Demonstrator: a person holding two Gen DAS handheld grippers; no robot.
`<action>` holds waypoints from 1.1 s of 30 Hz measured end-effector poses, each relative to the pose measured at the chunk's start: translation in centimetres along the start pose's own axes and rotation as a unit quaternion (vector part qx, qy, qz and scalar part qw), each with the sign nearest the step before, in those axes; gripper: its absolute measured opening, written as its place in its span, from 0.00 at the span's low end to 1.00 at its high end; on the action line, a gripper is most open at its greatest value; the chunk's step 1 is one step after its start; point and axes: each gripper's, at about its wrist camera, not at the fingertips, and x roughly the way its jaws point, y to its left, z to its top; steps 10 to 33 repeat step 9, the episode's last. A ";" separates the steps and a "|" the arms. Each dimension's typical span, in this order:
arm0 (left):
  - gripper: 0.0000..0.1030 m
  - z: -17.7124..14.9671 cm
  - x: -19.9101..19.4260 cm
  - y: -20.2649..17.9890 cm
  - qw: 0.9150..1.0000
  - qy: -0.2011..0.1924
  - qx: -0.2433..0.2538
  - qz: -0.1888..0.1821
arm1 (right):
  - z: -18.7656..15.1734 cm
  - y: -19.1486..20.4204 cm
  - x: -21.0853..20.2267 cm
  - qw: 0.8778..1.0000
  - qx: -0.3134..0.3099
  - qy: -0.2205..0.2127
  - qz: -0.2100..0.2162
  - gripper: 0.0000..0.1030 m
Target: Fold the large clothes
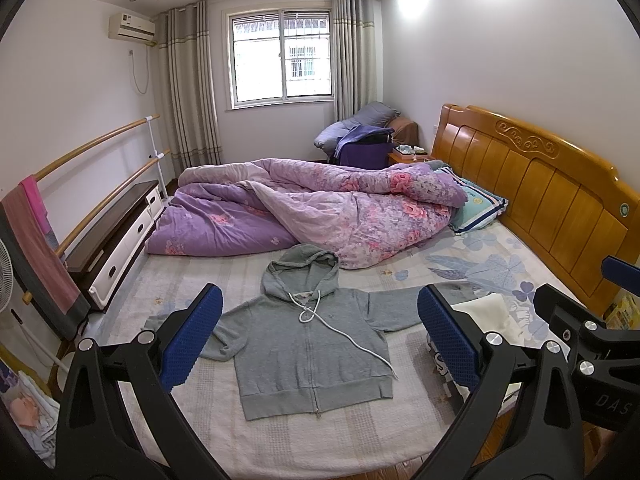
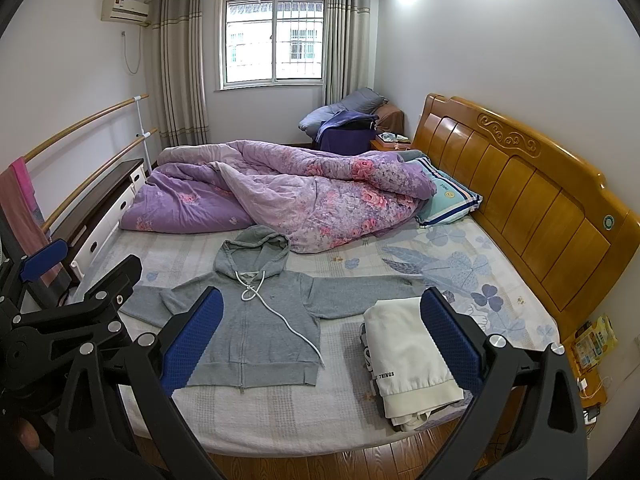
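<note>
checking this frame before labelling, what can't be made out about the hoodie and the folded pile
- Grey hoodie: left wrist view, its sleeve ends sit behind the blue fingers.
- Folded pile: right wrist view, the white garment on top hides what lies beneath; the near end is behind the right gripper.
- Print on the pile: only "THINGS" legible.
</note>
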 end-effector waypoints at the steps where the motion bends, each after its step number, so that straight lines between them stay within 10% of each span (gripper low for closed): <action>1: 0.95 0.0 0.0 0.0 1.000 0.000 0.000 0.000 | 0.0 0.0 0.0 1.000 0.000 0.000 0.000 0.92; 33: 0.95 0.0 0.3 0.5 1.000 0.001 0.000 0.000 | 0.0 0.0 0.3 1.000 0.000 0.000 -0.002 0.92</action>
